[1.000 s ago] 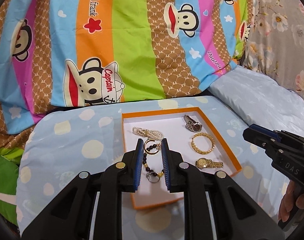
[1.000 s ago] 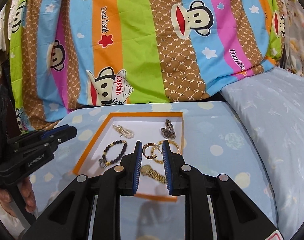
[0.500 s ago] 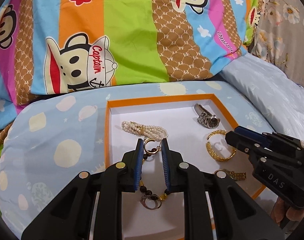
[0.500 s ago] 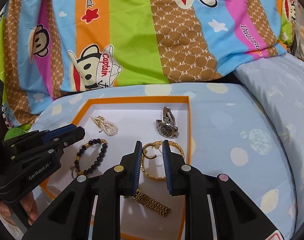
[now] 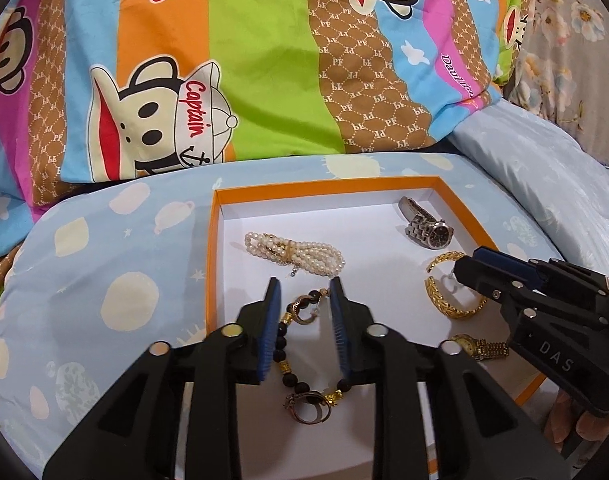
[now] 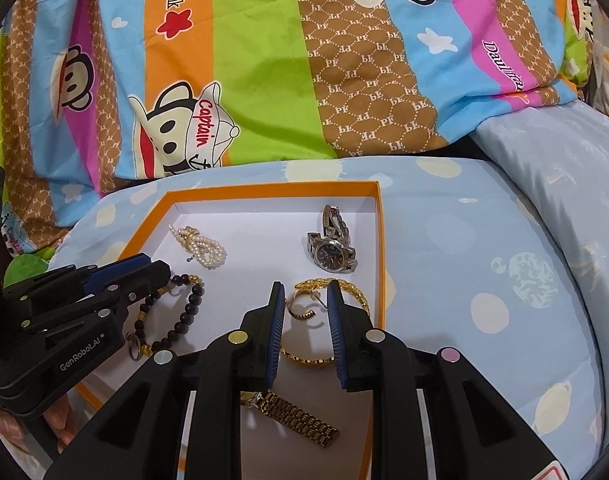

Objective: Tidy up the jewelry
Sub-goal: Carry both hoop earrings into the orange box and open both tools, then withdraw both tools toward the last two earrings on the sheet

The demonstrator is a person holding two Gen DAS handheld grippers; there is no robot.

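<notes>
Left wrist: our left gripper (image 5: 304,300), jaws just opening, straddles hoop earring (image 5: 302,312); right gripper (image 6: 304,304) pinches second earring (image 6: 300,309) above bangle (image 6: 324,320).

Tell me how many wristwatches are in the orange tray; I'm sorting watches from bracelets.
2. The silver watch lies in the orange tray's far right corner. The gold watch lies near the front edge, partly hidden behind the right claw. No others show.
</notes>
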